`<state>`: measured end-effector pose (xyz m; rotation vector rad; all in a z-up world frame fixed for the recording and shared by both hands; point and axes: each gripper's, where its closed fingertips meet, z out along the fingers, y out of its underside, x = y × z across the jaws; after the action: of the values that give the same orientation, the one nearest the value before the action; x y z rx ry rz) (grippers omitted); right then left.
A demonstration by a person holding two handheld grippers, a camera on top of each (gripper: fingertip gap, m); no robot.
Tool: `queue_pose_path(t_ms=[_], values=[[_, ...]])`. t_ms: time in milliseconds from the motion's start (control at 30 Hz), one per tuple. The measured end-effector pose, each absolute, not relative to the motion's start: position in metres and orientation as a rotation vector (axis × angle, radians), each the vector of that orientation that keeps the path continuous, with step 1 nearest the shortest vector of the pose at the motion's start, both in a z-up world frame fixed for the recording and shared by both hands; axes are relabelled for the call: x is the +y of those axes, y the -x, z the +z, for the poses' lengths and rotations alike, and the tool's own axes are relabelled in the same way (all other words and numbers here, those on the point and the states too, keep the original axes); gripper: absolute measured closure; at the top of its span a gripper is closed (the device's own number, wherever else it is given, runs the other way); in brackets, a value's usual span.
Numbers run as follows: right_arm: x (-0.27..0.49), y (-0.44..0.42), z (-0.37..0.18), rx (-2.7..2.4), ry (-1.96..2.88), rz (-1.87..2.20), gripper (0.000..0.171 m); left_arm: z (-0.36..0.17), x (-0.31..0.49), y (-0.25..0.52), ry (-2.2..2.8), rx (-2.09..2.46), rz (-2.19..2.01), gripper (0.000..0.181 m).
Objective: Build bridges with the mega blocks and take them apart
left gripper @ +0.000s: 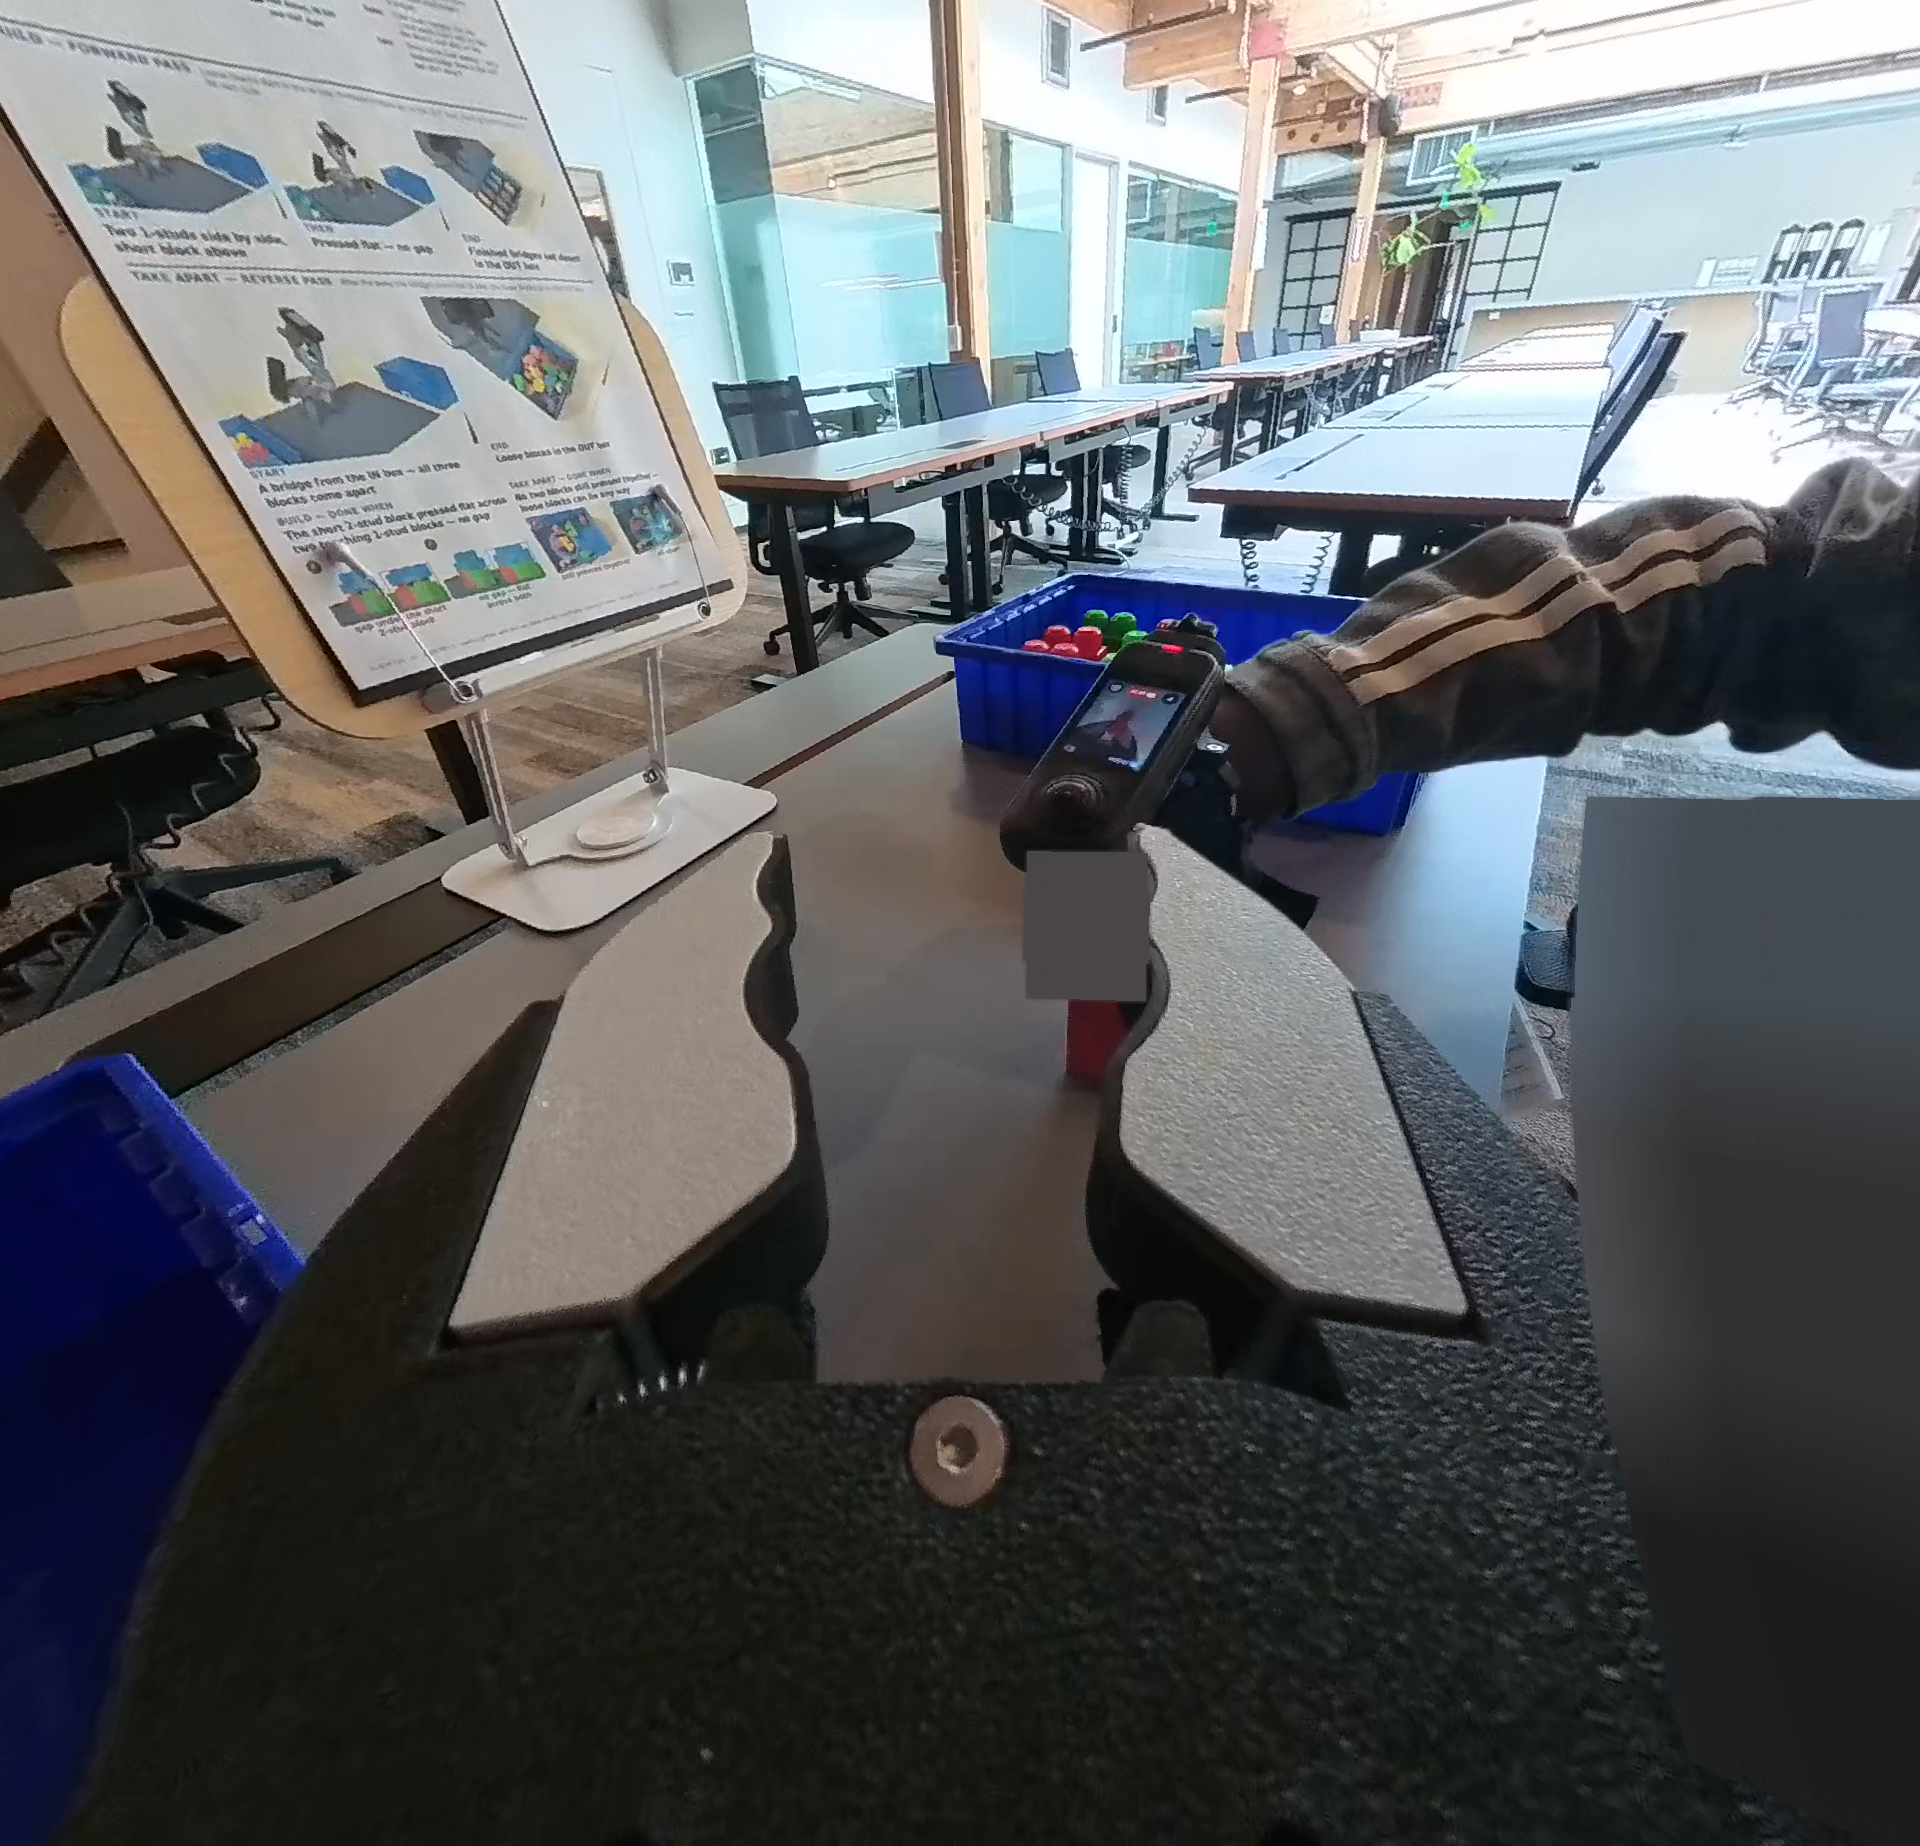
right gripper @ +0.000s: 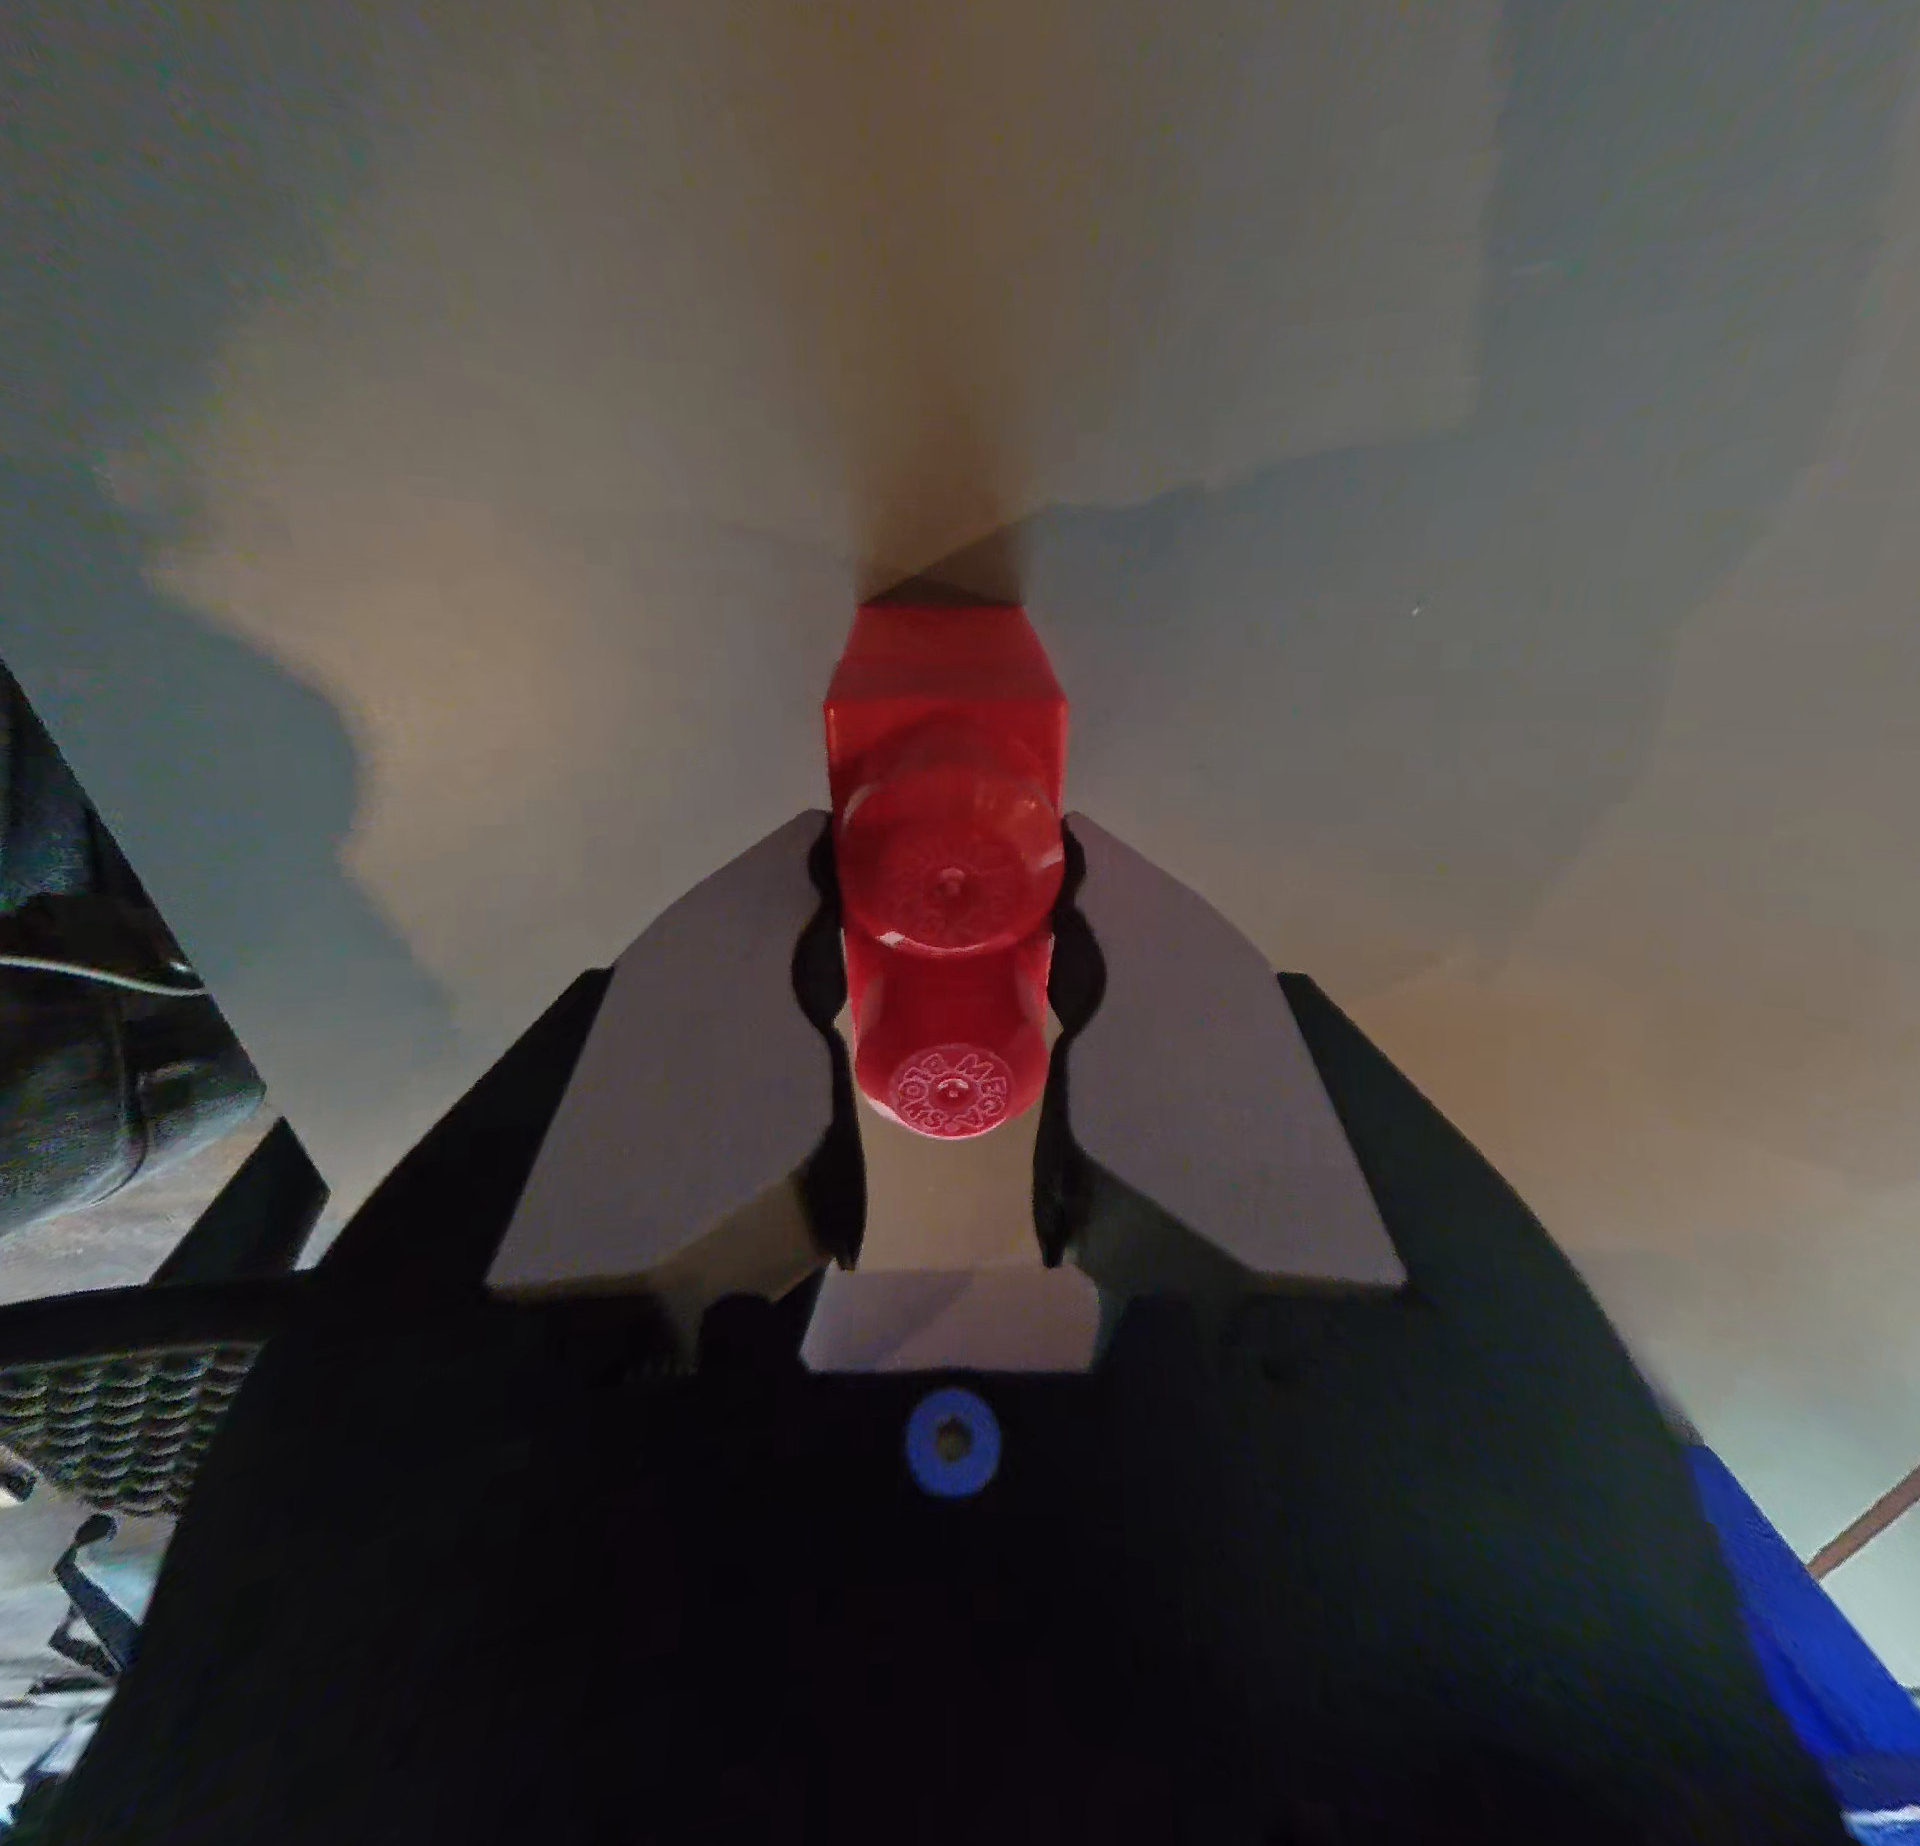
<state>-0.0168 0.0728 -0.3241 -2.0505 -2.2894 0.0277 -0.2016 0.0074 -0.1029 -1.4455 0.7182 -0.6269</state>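
surface: dark, carries everything; the landmark below is the red block
far blue bin: beyond the red block, well apart; red and green blocks lie inside it
near blue bin: to the left of the red block, at the picture's edge; contents hidden
instruction stand: left of and beyond the red block
left hand-held gripper: fingers spread wide, nothing between them; the red block sits just ahead, toward its right finger
right hand-held gripper: pointing straight down over the red block, fingers pressed on its two sides, clamped
red block: two studs, standing on the surface; long axis runs along the right hand-held gripper's fingers
judgement: the right one is nearer and has the block; placing or lifting turns on keeping it square
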Motion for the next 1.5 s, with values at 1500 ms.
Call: queue_pose_path(t_ms=[1500], values=[[0.184, -0.405, -0.276, -0.398, 3.069, -0.092, 0.135, -0.084, -0.012, 0.206, 1.395, 0.728, -0.603, 0.122]])
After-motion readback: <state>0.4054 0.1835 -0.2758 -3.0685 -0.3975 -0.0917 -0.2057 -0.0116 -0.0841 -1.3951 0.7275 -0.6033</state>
